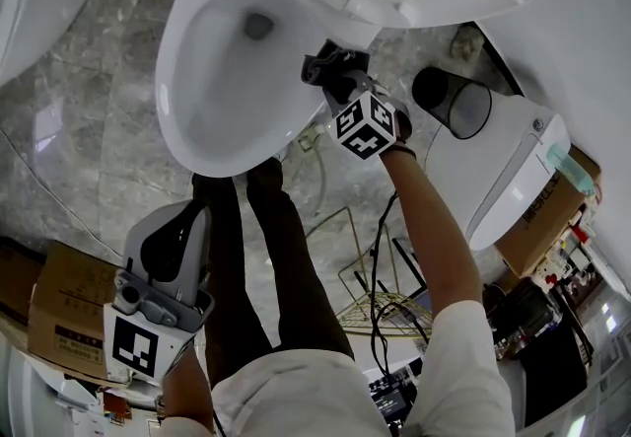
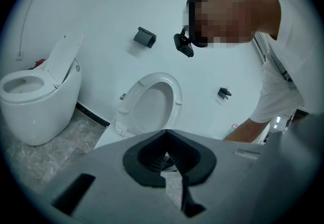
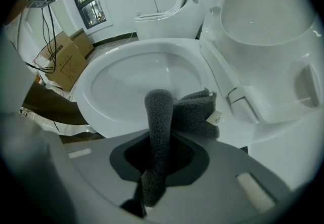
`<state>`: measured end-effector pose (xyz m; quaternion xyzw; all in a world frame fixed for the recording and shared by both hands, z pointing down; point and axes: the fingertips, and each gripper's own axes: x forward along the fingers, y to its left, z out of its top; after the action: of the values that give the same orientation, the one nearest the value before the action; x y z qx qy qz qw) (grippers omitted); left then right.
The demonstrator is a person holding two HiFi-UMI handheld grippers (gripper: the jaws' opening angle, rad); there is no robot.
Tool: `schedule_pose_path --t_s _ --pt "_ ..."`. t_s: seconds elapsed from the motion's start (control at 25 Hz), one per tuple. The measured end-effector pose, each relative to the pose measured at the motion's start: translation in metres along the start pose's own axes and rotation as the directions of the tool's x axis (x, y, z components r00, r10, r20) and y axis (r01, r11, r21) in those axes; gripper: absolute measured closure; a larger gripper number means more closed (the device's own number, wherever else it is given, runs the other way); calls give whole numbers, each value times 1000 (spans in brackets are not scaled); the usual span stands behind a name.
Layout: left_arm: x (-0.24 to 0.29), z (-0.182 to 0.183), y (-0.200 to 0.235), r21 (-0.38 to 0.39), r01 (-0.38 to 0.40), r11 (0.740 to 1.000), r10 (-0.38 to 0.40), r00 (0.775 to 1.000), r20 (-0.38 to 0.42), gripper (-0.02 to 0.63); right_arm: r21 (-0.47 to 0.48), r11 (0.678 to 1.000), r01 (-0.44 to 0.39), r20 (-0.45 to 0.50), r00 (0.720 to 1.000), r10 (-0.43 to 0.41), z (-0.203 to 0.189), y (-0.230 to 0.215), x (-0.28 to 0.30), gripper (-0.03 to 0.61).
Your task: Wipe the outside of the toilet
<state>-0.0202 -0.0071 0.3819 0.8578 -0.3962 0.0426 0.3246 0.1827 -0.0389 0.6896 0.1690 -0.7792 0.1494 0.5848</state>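
Right gripper point(image 1: 333, 70) had its jaws pinching the grey cloth point(image 3: 177, 112) at the right edge of the toilet point(image 1: 177, 90) rim, near the seat hinge. The outer shell lay just below the cloth, so the right was the nearer one. Left gripper point(image 1: 177, 228) hung well back by the legs, jaws pressed together on nothing.

A cardboard box point(image 1: 61, 312) sits on the marble floor point(image 1: 108, 60), a black bin point(image 1: 452, 102) well apart.
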Motion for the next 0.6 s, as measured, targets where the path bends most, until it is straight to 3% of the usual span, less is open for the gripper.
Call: schedule_pose_path --t_s 0.6 --pt "-4 -3 0 -2 -3 1000 3 1000 6 615 36 996 -86 23 996 85 3 43 2 525"
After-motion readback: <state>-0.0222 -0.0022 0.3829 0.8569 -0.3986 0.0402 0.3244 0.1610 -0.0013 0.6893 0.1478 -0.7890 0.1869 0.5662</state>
